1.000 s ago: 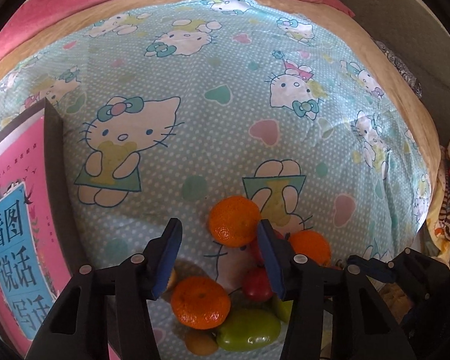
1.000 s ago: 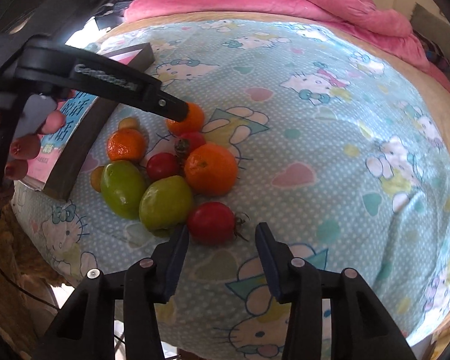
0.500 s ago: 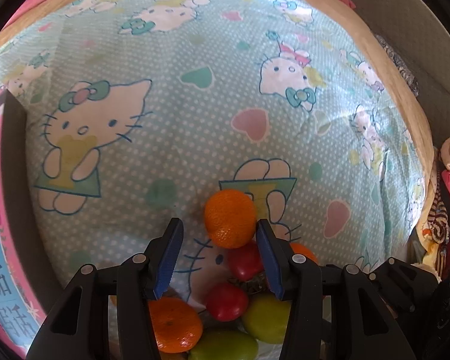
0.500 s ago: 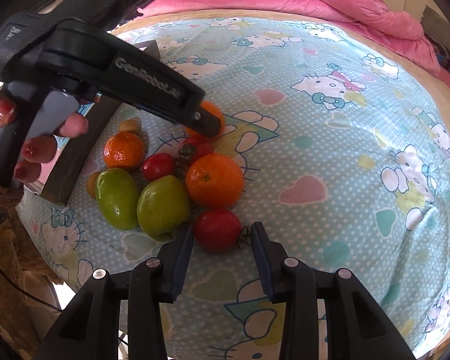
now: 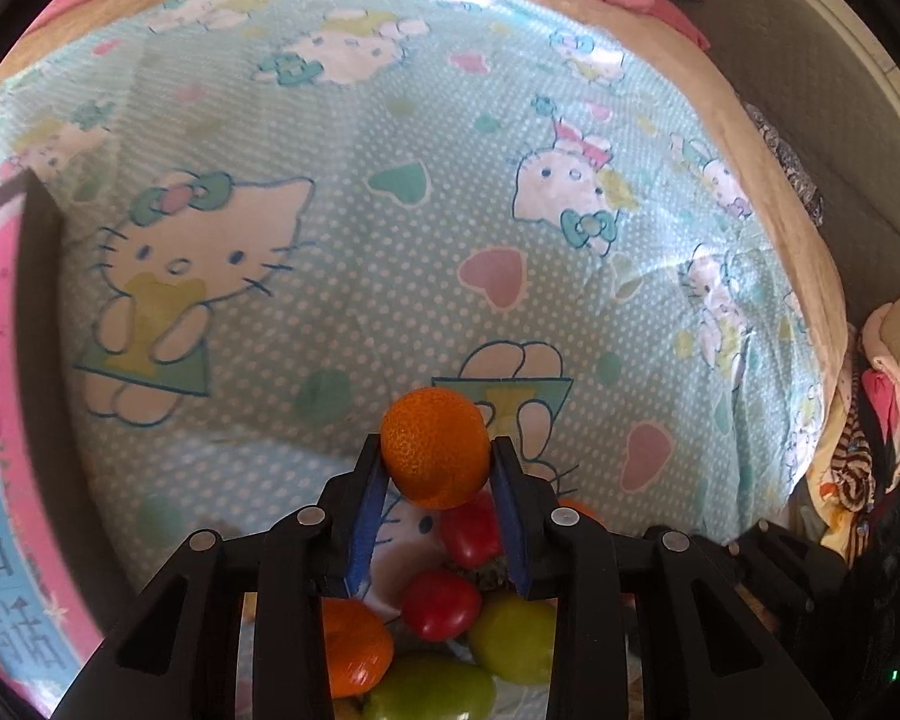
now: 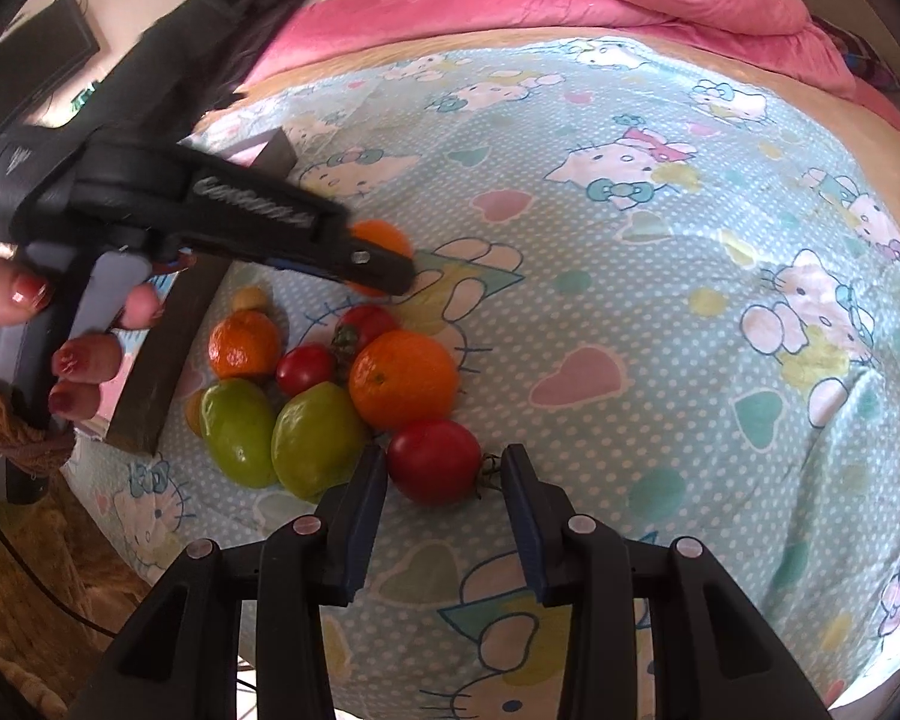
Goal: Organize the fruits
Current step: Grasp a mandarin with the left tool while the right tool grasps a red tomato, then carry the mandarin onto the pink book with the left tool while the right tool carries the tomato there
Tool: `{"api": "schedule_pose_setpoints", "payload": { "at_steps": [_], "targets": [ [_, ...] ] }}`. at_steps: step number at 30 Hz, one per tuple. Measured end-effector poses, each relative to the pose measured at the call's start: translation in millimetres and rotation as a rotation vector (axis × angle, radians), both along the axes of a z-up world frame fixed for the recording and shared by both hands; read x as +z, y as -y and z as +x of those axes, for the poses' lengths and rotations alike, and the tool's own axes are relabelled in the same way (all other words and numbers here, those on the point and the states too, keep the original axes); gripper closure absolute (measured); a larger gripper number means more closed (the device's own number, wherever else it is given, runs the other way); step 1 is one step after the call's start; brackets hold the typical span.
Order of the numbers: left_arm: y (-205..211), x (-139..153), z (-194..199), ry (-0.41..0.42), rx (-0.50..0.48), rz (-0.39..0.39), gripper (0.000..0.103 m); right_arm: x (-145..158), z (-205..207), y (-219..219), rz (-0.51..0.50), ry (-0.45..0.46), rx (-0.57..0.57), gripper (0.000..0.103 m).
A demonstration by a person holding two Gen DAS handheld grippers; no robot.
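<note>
Both tongs at the fruit pile on the bed

Left wrist view: the left tongs [image 5: 435,465] are closing with the orange [image 5: 435,447] touching both pads, at the pile's far edge. Right wrist view: the right tongs [image 6: 444,474] stand narrowly apart around a red tomato [image 6: 433,461] at the pile's near edge, pads just beside it, on the bedsheet [image 6: 660,300].

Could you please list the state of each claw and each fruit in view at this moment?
left claw: closing, pads against the far orange.
far orange: between the left claw's pads.
right claw: pads either side of the near tomato, contact unclear.
near tomato: lying on the sheet.
big orange: resting in the pile.
two green fruits: lying side by side, untouched.
small orange: resting beside the book.
</note>
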State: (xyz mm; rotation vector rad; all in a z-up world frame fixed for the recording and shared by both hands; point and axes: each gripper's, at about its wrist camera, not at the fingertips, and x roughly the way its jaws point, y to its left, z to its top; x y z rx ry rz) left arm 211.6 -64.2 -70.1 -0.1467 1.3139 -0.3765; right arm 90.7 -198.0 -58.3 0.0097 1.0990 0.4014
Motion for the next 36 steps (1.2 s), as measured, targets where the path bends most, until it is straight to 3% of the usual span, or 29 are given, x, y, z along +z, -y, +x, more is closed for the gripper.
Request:
{"api": "schedule_pose_setpoints", "payload": {
  "at_steps": [14, 22, 24, 25, 29, 36],
  "targets": [
    [-70, 43, -48, 0.09, 0.108, -0.01, 0.068, 27, -5, 11, 0.047, 0.093, -0.062, 0.063],
    [-120, 53, -82, 0.112, 0.203, -0.023, 0.068, 43, -6, -2, 0.068, 0.155, -0.024, 0.064],
    [-133, 53, -89, 0.115, 0.23, -0.016, 0.068, 46, -6, -8, 0.063, 0.17, -0.01, 0.074],
    [-136, 53, -90, 0.115, 0.238, -0.014, 0.068, 46, -7, -10, 0.057, 0.173, -0.007, 0.074],
    [-149, 49, -95, 0.1, 0.265, -0.028, 0.068, 33, 1, -13, 0.014, 0.112, -0.025, 0.074],
    [-162, 53, -107, 0.12, 0.282, -0.045, 0.068, 16, 1, 11, 0.082, -0.021, -0.081, 0.074]
  ]
}}
